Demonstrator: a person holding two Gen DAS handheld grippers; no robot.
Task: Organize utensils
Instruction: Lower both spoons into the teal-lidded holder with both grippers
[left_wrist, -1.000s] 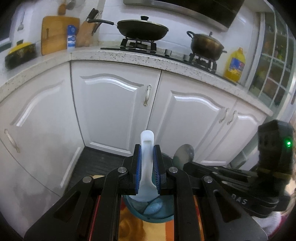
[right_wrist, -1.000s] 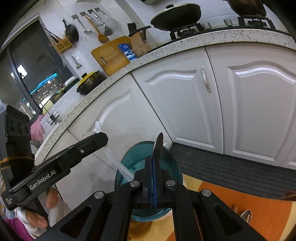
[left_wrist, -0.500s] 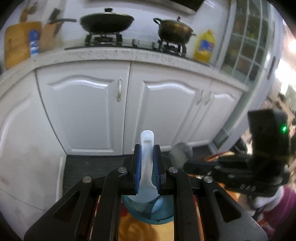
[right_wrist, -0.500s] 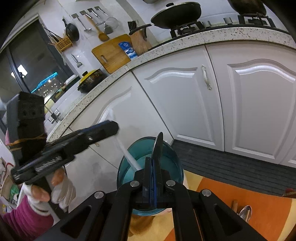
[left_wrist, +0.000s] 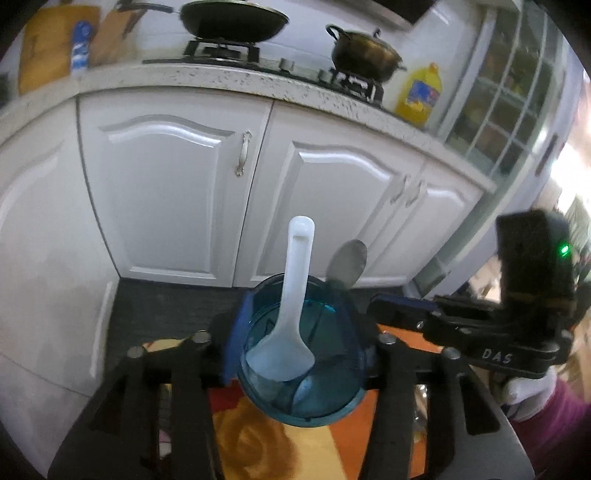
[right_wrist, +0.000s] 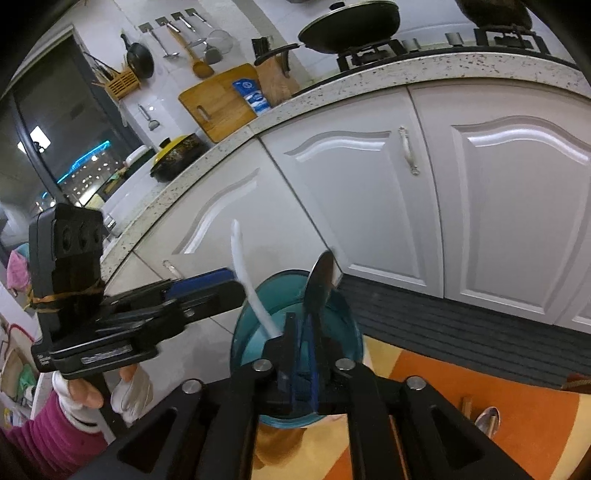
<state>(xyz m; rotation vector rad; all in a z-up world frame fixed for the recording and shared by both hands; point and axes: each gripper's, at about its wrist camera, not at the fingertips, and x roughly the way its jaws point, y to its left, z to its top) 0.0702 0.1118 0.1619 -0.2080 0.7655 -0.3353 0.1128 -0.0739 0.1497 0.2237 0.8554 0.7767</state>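
1. The left gripper (left_wrist: 299, 354) is opening, its jaws wide; the white spoon (left_wrist: 291, 314) stands free in the blue cup (left_wrist: 266, 398).
2. The right gripper (right_wrist: 306, 354) is opening narrowly around the metal spoon (right_wrist: 319, 284), also in the cup.
3. Judging from this, another spoon (right_wrist: 487, 417) near the table's (right_wrist: 535, 406) right edge remains.

White rice paddle (left_wrist: 291, 306) stands in the blue cup (left_wrist: 301, 354), between the left hand-held gripper's (left_wrist: 301, 332) opening jaws
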